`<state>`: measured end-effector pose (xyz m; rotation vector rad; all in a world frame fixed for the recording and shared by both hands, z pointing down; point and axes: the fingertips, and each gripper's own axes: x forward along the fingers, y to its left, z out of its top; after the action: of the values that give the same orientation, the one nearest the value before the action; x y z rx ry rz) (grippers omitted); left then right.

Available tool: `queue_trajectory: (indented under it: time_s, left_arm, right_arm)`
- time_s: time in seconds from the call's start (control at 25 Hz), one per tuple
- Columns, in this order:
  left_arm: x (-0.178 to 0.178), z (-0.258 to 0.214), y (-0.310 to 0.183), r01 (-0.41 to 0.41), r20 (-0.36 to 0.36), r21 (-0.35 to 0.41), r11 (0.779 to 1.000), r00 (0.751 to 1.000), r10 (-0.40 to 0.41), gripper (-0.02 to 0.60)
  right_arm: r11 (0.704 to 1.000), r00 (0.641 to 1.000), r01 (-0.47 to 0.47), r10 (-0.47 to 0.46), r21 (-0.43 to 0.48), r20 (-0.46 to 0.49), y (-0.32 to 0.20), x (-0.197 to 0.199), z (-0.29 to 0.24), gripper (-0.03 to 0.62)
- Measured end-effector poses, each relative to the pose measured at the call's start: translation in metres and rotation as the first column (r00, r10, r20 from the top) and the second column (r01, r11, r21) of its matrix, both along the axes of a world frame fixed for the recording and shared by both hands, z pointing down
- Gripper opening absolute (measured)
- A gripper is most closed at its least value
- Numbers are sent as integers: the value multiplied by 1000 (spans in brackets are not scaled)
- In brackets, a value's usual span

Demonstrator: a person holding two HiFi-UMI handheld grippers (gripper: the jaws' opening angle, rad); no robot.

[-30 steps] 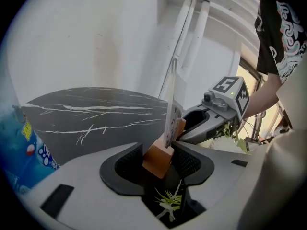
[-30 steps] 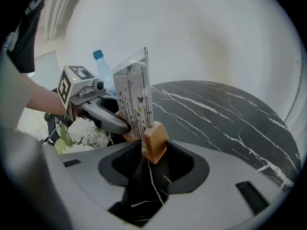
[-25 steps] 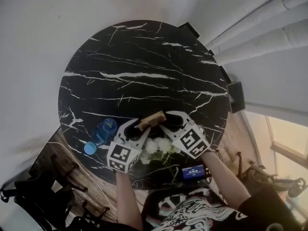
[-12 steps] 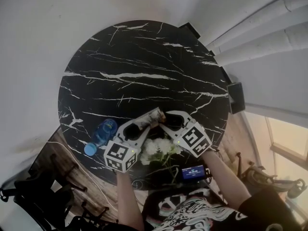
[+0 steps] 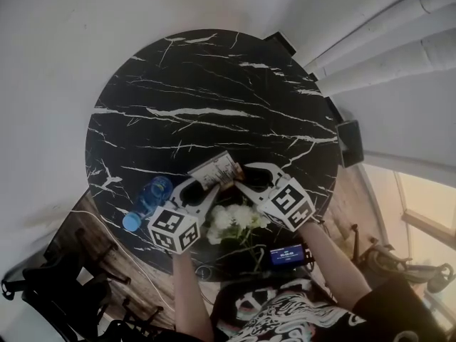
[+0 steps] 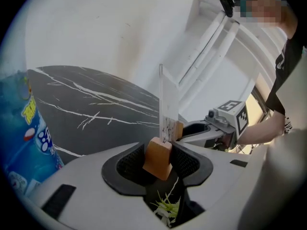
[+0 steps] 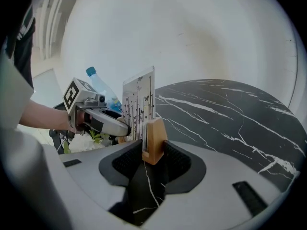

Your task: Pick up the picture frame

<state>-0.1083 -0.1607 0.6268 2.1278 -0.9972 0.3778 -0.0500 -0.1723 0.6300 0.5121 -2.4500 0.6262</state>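
Note:
The picture frame [image 5: 216, 169] is a clear printed panel [image 7: 139, 104] set in two small wooden blocks, held just above the near edge of the black marble table [image 5: 214, 98]. My left gripper [image 5: 205, 188] is shut on one wooden block [image 6: 158, 158], and the panel [image 6: 168, 102] rises edge-on from it. My right gripper [image 5: 240, 184] is shut on the other block [image 7: 154, 139]. The two grippers face each other, one at each end of the frame. In the left gripper view the right gripper [image 6: 211, 128] shows behind the frame.
A blue water bottle [image 5: 146, 201] lies on the table left of my left gripper. White flowers [image 5: 231, 219] sit under the two grippers at the table's near edge. A small device with a blue screen [image 5: 287, 254] lies near the person's body. A wall and pipes stand beyond the table.
The frame has tipped from showing only its wooden edge to showing its printed face in the head view. Both grippers rolled with it, the left one more, and stayed in place.

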Motion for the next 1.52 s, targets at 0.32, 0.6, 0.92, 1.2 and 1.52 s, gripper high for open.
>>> queue_trajectory:
  time_s: [0.32,0.6,0.92,1.2,1.52]
  left_arm:
    - [1,-1,2,18,-23,-10,1000,1000,-19,173]
    - [1,-11,4,26,-18,5,1000,1000,-26,175]
    - [5,-28,8,29,-24,14,999,999,-29,173]
    - [12,-47,10,-10,-32,24,1000,999,10,173]
    - [21,-71,17,-6,-59,21,1000,998,8,175]
  right_arm:
    - [1000,1000,-12,12,6,4,2,2,-4,135]
    - [1000,1000,-26,26,13,15,5,3,-14,135]
    - [998,999,-34,34,51,4,8,7,-32,135]
    - [994,999,-41,42,97,-4,12,12,-53,135]
    - [990,998,-57,59,127,-10,19,21,-79,133]
